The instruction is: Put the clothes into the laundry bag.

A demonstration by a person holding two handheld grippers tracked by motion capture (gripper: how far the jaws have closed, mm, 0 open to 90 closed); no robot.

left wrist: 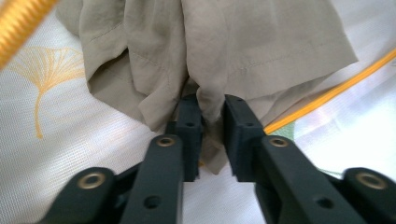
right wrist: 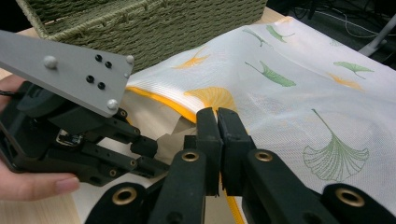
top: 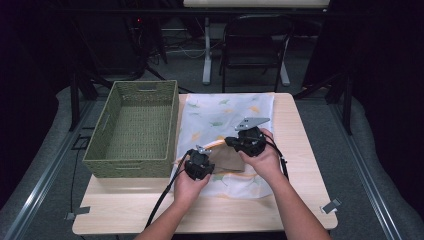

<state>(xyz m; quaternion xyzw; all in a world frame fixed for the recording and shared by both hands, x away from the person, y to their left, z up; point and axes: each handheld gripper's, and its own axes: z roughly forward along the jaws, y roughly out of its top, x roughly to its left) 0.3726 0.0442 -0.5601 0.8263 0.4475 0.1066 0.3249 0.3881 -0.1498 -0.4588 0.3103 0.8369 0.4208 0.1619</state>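
Observation:
A white mesh bag [top: 225,112] printed with ginkgo leaves lies flat on the table, its orange-trimmed edge [top: 216,144] lifted at the near side. A beige cloth [top: 231,159] sits at that opening. My left gripper [top: 212,167] is shut on a bunched fold of the beige cloth [left wrist: 243,46], which is pinched between the jaws of the left gripper [left wrist: 212,106]. My right gripper [top: 229,141] is shut on the bag's orange edge [right wrist: 184,112], holding it up just above the cloth; the trim runs through the right gripper [right wrist: 217,115].
A green woven basket [top: 132,162] stands on the table's left half, close beside the bag; its wall [right wrist: 154,28] looms behind the left gripper's grey plate [right wrist: 65,65]. Bare wood runs along the near edge [top: 200,215]. A black chair [top: 255,45] stands beyond the table.

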